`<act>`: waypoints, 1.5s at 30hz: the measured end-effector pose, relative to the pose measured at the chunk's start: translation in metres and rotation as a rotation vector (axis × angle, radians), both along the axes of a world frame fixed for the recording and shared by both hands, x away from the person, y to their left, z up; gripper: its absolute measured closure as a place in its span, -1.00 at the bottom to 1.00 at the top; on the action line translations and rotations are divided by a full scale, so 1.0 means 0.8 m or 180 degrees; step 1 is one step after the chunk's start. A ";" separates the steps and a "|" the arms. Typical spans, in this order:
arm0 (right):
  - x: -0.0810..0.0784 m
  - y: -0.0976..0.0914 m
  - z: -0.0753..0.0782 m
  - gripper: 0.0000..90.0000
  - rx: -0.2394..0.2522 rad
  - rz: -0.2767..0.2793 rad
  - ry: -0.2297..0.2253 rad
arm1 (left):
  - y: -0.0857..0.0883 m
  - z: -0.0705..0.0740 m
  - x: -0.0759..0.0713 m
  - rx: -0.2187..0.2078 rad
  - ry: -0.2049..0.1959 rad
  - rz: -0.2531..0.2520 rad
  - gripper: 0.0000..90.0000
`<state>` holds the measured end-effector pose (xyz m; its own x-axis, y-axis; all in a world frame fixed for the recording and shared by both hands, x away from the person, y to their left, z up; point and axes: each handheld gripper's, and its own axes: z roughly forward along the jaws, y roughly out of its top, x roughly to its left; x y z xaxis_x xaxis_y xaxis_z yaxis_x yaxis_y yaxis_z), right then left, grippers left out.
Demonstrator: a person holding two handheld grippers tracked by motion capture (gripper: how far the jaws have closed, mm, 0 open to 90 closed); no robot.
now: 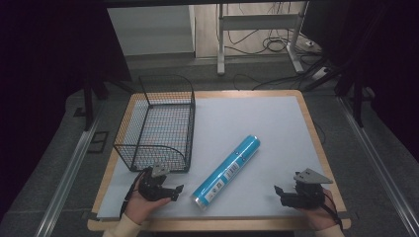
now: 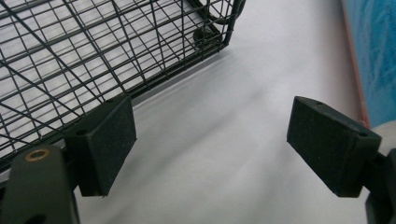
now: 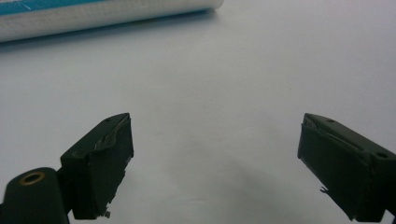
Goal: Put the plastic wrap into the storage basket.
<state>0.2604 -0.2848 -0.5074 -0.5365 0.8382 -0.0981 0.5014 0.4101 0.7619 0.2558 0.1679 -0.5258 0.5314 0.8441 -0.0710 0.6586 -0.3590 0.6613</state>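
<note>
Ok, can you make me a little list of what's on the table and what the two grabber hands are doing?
table: wooden-edged table with a pale grey mat
basket: black wire mesh basket, upright on the left part of the mat, nothing seen inside
roll: blue cylindrical roll with a white label, lying slantwise on the mat between the two grippers
left gripper: jaws open, nothing between them, beside the basket's near corner
right gripper: jaws open, nothing between them, apart from the roll
roll held: no
</note>
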 end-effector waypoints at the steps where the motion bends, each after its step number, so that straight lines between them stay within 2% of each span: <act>1: 0.000 0.000 0.000 -0.76 0.0000 0.0000 0.0000 | 0.000 0.000 0.000 0.0000 0.0000 0.0000 -0.66; 4: 0.000 0.001 0.000 -0.76 0.0002 -0.0068 0.0016 | 0.002 0.005 -0.002 -0.0042 -0.0004 -0.0019 -0.62; 8: 0.001 -0.001 -0.001 -0.76 0.0003 -0.0061 0.0024 | 0.003 0.015 -0.004 -0.0167 0.0033 -0.0019 -0.59; 13: 0.002 -0.001 -0.001 -0.76 0.0016 -0.0044 0.0029 | 0.002 0.019 -0.005 -0.0201 0.0027 -0.0005 -0.59; 18: 0.001 -0.002 0.000 -0.76 0.0026 -0.0072 0.0015 | 0.000 0.025 -0.006 -0.0201 -0.0014 -0.0010 -0.62; 20: 0.001 -0.002 0.001 -0.76 0.0043 -0.0088 0.0001 | -0.003 0.031 -0.008 -0.0194 -0.0043 -0.0006 -0.64; 23: 0.001 -0.002 0.001 -0.76 0.0040 -0.0096 -0.0008 | -0.009 0.045 -0.013 -0.0194 -0.0094 -0.0094 -0.63; 31: 0.000 -0.004 0.004 -0.76 0.0060 -0.0084 -0.0010 | -0.021 0.059 -0.016 -0.0197 -0.0113 -0.0186 -0.62; 35: 0.001 -0.006 0.004 -0.76 0.0084 -0.0104 0.0006 | -0.030 0.072 -0.014 -0.0127 -0.0124 -0.0251 -0.62; 36: 0.001 -0.005 0.003 -0.76 0.0074 -0.0106 0.0014 | -0.034 0.078 -0.013 -0.0120 -0.0126 -0.0301 -0.62; 45: 0.000 -0.004 0.002 -0.76 0.0025 -0.0067 0.0000 | -0.045 0.092 -0.008 -0.0109 -0.0120 -0.0366 -0.64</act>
